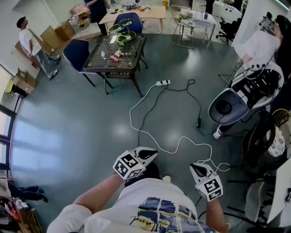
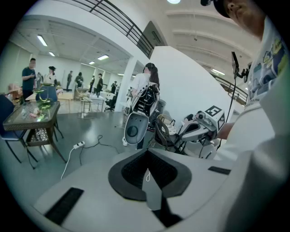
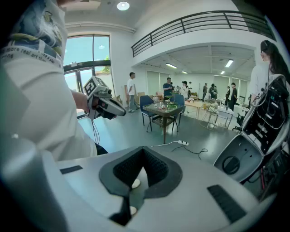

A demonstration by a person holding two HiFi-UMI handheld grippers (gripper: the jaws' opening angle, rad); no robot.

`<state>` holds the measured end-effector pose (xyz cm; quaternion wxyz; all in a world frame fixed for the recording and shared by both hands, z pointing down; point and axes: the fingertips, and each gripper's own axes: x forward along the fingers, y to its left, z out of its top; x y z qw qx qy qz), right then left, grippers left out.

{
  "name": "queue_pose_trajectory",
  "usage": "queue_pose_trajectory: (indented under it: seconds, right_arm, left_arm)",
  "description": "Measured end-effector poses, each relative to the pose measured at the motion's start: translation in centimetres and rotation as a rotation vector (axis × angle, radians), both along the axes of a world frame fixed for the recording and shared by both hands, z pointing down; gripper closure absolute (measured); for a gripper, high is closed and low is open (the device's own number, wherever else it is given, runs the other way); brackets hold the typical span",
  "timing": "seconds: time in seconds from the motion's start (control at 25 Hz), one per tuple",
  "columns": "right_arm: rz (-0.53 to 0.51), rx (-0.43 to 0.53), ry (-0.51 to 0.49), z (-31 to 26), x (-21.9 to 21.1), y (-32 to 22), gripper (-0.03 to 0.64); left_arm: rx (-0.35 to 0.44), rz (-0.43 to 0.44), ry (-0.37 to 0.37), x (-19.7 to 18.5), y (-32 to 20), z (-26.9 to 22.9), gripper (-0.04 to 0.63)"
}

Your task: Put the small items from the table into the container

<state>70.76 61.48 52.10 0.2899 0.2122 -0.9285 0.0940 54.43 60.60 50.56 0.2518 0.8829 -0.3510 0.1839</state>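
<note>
- A green round container (image 1: pixel 125 37) stands at the far end of the dark square table (image 1: pixel 102 57). Its contents are too small to make out. Small items (image 1: pixel 114 56) lie on the tabletop just beside it.
- The left gripper (image 1: pixel 150 154) and the right gripper (image 1: pixel 196 168) both have their jaws pressed together on nothing, near the person's chest and well apart from the table.
- Open grey floor (image 1: pixel 68 136) lies between, crossed by a white cable (image 1: pixel 131 113).

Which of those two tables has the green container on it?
The dark lattice-topped table, the one with blue chairs beside it. The green container stands at its far end; the pale wooden table behind does not hold it.
</note>
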Motion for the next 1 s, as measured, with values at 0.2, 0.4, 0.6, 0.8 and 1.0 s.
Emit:
queue_pose_trajectory:
  seconds: [0.2, 0.4, 0.6, 0.8, 1.0]
  right_arm:
    - [-0.081, 0.005, -0.024, 0.4, 0.7, 8.8, 0.609]
    - [-0.177, -0.004, -0.065, -0.3, -2.1, 4.2, 0.609]
    - [-0.226, -0.035, -0.096, 0.4, -4.5, 5.5, 0.609]
    - [-0.228, -0.058, -0.103, 0.0, -7.4, 1.2, 0.607]
    - [-0.199, -0.031, -0.084, 0.0, -11.8, -3.8, 0.606]
  left_arm:
    - [0.004, -0.11, 0.014, 1.1, 10.7, 0.0, 0.586]
    - [0.005, -0.224, -0.003, -1.0, 7.8, -1.6, 0.586]
    - [0.017, -0.285, 0.007, -2.2, 9.6, -1.9, 0.586]
    - [0.041, -0.279, 0.039, -3.8, 5.0, -2.3, 0.586]
    - [0.107, -0.232, 0.057, -7.0, -0.8, -2.0, 0.584]
